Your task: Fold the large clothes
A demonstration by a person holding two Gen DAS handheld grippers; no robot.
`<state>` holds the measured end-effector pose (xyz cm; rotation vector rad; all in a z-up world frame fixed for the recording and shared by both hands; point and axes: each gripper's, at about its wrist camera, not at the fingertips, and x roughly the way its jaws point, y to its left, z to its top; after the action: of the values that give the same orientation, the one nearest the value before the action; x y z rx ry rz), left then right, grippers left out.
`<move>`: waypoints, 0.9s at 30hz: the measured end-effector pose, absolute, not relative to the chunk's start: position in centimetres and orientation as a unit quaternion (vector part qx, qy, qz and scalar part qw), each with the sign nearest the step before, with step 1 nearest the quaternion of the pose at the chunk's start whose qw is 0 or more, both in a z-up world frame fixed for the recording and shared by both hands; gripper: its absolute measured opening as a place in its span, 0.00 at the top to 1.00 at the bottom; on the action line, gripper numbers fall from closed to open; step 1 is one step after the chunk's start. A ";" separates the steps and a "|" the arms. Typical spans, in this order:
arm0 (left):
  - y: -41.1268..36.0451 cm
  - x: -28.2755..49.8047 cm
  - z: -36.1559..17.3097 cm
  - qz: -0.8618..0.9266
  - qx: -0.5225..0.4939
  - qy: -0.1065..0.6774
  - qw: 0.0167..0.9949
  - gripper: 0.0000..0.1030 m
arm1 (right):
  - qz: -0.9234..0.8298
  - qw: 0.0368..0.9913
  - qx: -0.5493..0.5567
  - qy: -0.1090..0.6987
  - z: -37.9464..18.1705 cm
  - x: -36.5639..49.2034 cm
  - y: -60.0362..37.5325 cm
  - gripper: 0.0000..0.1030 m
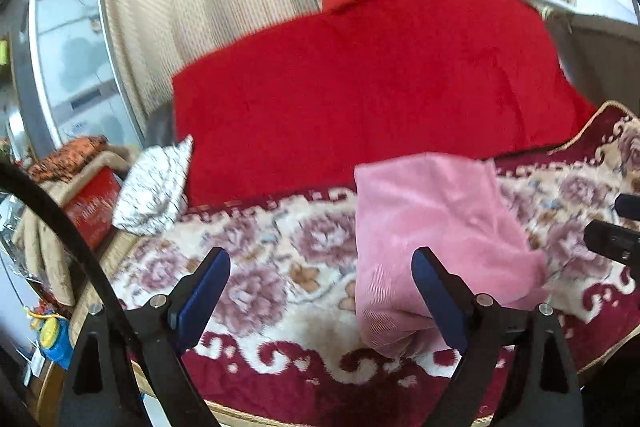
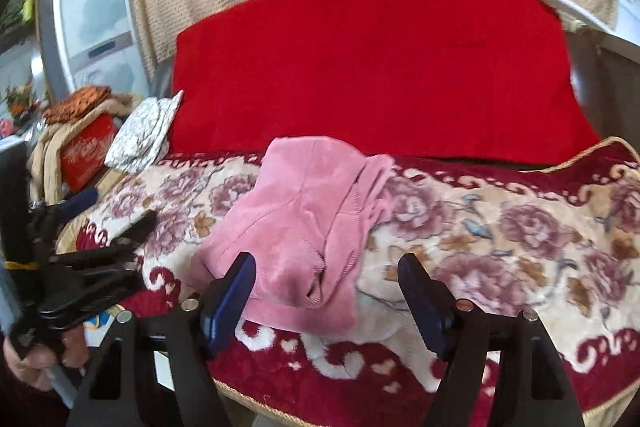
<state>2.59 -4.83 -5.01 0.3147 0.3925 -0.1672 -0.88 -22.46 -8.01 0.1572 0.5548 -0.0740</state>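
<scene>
A pink ribbed garment (image 1: 432, 227) lies folded into a small bundle on the floral blanket (image 1: 280, 259); it also shows in the right wrist view (image 2: 304, 223), with a cuff or sleeve end hanging at its near edge. My left gripper (image 1: 320, 271) is open and empty, its right finger over the garment's near left part. My right gripper (image 2: 326, 275) is open and empty, its jaws either side of the garment's near edge. The left gripper also appears at the left of the right wrist view (image 2: 104, 227).
A big red cushion (image 1: 360, 95) leans against the beige curtain behind the blanket (image 2: 500, 227). A patterned white pillow (image 1: 156, 187) and a red box (image 1: 92, 203) under a pile of cloth lie at the left. A fridge (image 1: 72, 67) stands far left.
</scene>
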 end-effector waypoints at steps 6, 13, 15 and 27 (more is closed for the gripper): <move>-3.8 -1.7 -2.4 -0.082 0.166 0.168 0.968 0.09 | -0.075 0.962 0.047 0.259 -5.5 -4.2 -21.4 0.25; -2.1 -6.2 1.3 -0.087 0.141 0.126 0.978 0.09 | -0.095 0.969 0.021 0.226 -2.9 -8.1 -19.1 0.25; -2.0 -7.6 2.2 -0.083 0.138 0.108 0.981 0.08 | -0.099 0.971 0.009 0.217 -2.2 -9.2 -18.2 0.25; -1.1 -11.3 4.4 -0.056 0.130 0.061 0.988 0.03 | -0.125 0.975 0.003 0.182 -0.1 -12.8 -16.6 0.25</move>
<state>-11.32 -1.08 4.44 0.2620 0.1218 -0.1132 -12.81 -16.65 -0.13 0.0051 0.3663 -0.2521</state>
